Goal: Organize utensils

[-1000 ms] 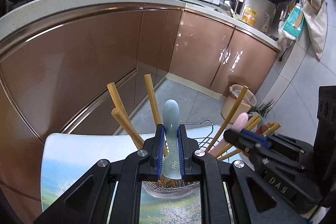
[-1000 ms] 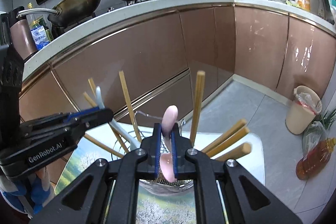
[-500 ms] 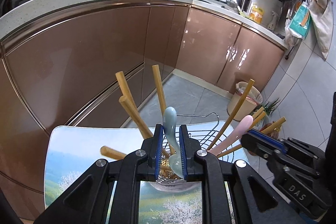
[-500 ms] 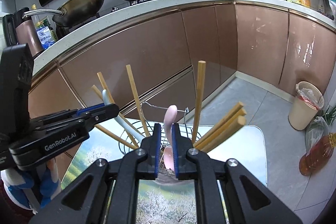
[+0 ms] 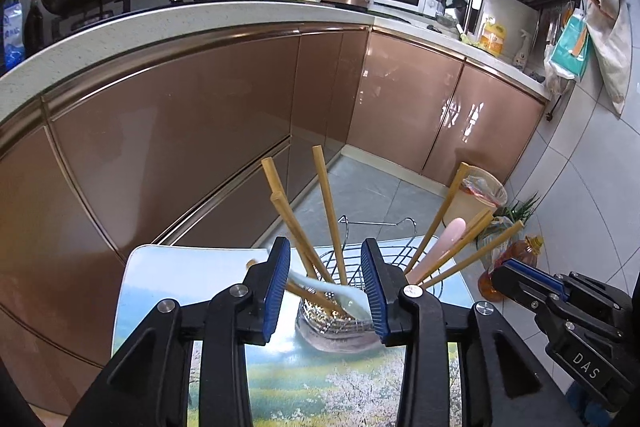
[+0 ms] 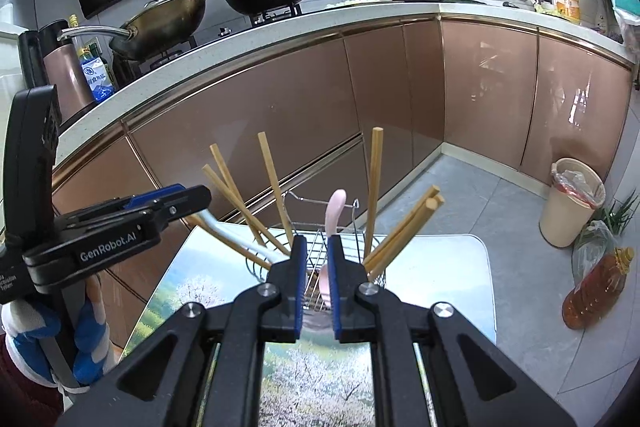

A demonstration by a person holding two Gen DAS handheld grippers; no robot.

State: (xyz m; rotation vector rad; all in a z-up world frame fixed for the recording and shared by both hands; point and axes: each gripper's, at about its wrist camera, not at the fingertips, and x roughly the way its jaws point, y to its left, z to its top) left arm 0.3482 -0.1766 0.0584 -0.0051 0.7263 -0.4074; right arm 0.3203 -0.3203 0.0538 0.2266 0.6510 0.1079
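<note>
Left wrist view: left gripper [image 5: 326, 281], black with blue pads, jaws spread wide, gripping nothing. Between and below them, a wire-mesh metal utensil basket [image 5: 340, 311] stands on a small table with a printed landscape top [image 5: 168, 291]. A pale blue ceramic spoon [image 5: 332, 291] lies tilted across the basket, bowl low toward the right pad, handle up toward the left; not pinched. Bamboo chopsticks [image 5: 330, 215] fan out of the basket, some leaning left, some right. A pink ceramic spoon [image 5: 442, 245] leans right among them. The right gripper [image 5: 520, 281] shows at the lower right edge, beside the basket.

Right wrist view: right gripper [image 6: 317, 267] with jaws slightly parted; the pink ceramic spoon [image 6: 334, 215] stands upright in the gap, its bowl down in the basket [image 6: 316, 259]. Whether the pads touch it I cannot tell. Chopsticks [image 6: 276, 187] spread to either side. The blue spoon's handle [image 6: 228, 233] pokes out left, under the left gripper [image 6: 192, 197], seen side-on. Tabletop [image 6: 440, 267] beneath; a tan bin [image 6: 572, 203] and amber oil bottle [image 6: 596, 287] on the floor at right.
</note>
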